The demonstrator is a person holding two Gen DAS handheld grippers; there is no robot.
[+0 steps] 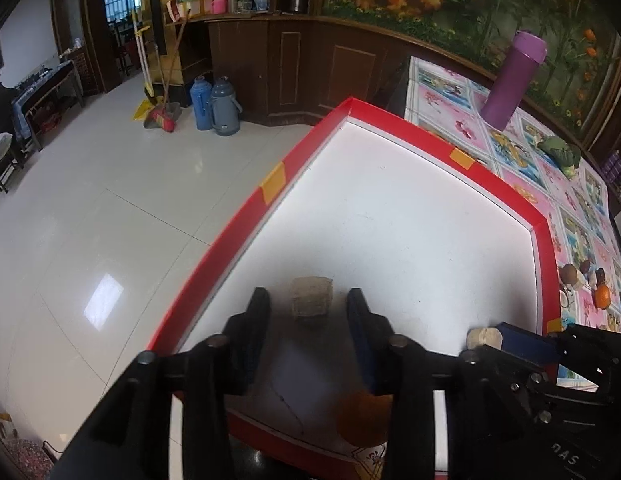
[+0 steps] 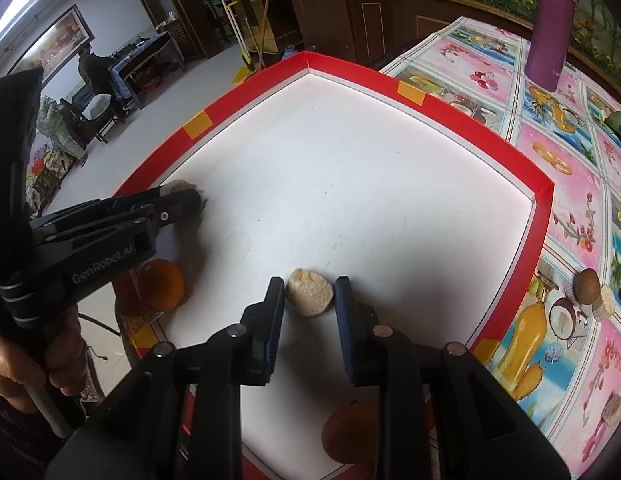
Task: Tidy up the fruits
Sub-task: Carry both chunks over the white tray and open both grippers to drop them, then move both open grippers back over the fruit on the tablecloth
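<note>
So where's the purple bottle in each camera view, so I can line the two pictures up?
Left wrist view: the purple bottle stands upper right on the patterned tablecloth, beyond the red tray's far edge.
Right wrist view: the bottle is at the top right, again on the tablecloth behind the tray.
Shared landmark: the far corner of the red tray, left of the bottle in both.

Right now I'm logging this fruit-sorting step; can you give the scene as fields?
tray: red-rimmed, white inside, on patterned tablecloth
left gripper: open, tan lump lying between its fingers on the tray
right gripper: shut on second tan lump, on the tray
orange: at the tray's near edge
purple bottle: upright on the tablecloth beyond the tray
</note>
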